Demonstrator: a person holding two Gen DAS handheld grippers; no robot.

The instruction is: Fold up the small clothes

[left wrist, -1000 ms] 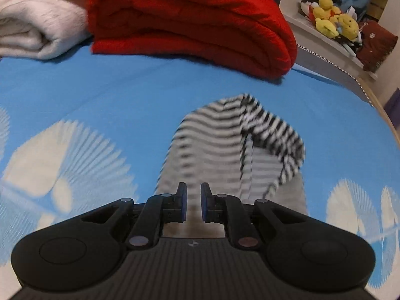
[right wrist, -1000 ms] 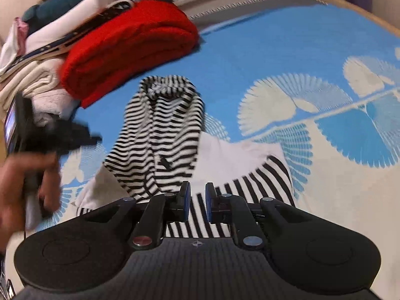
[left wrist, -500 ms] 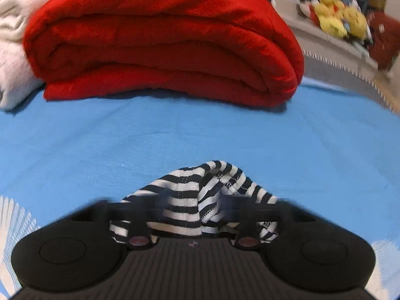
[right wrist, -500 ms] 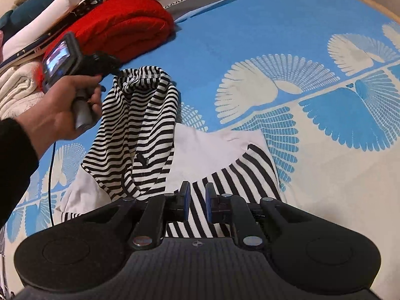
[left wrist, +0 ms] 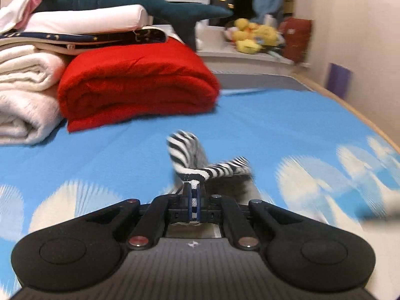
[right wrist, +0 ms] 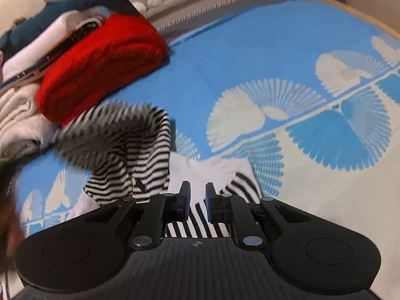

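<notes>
A black-and-white striped small garment with white panels lies on the blue patterned bedspread. My left gripper is shut on the garment's striped far end and holds it lifted off the bed. In the right wrist view that lifted end is blurred and curls over the rest of the garment. My right gripper hovers over the garment's near striped edge, fingers slightly apart and empty.
A folded red blanket and white blankets are stacked at the back left, with a dark plush shark on top. Yellow toys sit on a shelf behind. The bed's wooden edge runs along the right.
My left gripper closed on the striped far end of the garment and lifted it, pulling it back toward the near side. The right gripper stayed over the near edge.
</notes>
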